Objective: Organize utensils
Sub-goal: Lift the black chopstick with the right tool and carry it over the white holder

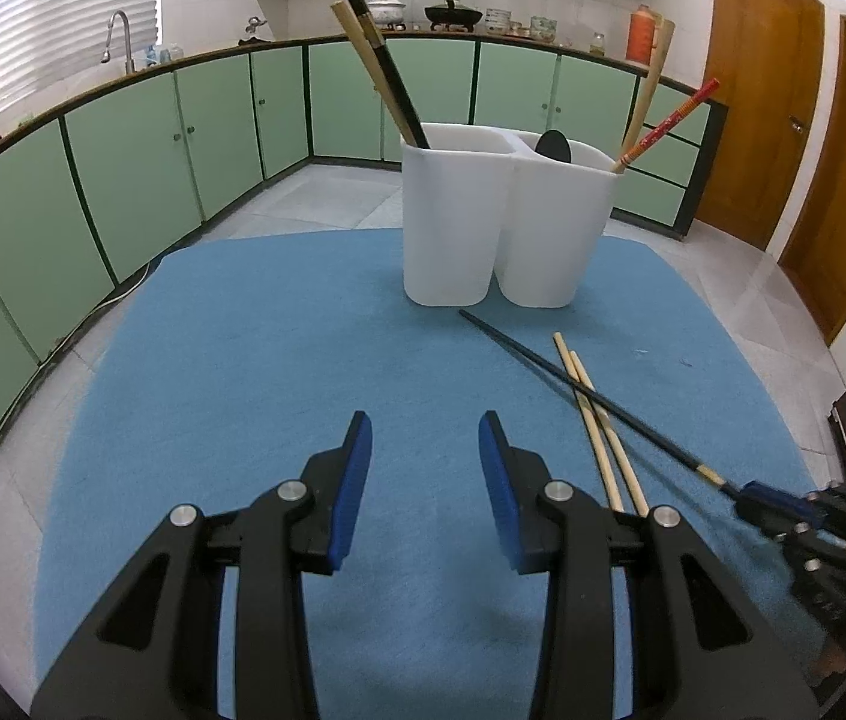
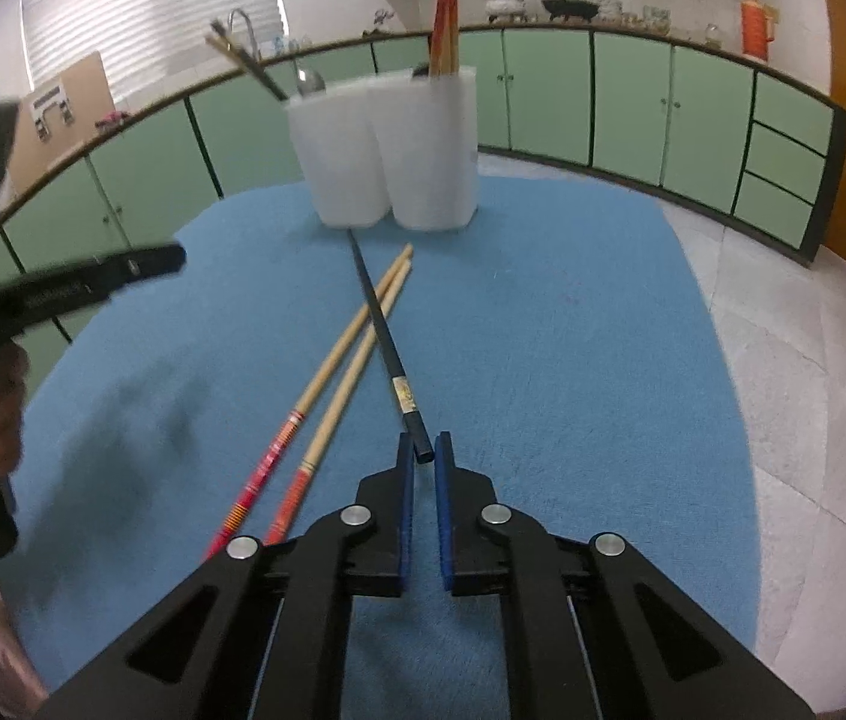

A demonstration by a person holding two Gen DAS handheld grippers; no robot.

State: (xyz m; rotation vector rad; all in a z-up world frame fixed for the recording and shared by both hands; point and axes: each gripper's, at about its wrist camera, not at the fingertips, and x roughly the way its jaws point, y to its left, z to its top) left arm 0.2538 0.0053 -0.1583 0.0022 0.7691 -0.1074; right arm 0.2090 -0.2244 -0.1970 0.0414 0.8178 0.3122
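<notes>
Right gripper [image 2: 424, 450] fingers pinch black chopstick [image 2: 384, 330]; left gripper [image 1: 425, 438] gapes empty.

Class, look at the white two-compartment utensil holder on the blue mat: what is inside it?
In the utensil holder, the left compartment holds a black chopstick and a wooden one; the right holds a black spoon, a red-patterned chopstick and a wooden handle. The opaque walls hide their lower ends.

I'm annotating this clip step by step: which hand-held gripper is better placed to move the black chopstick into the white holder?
Right. The right hand-held gripper is already shut on the black chopstick at its end, pointing toward the white holder. The left hand-held gripper is open over bare blue mat, holding nothing.
</notes>
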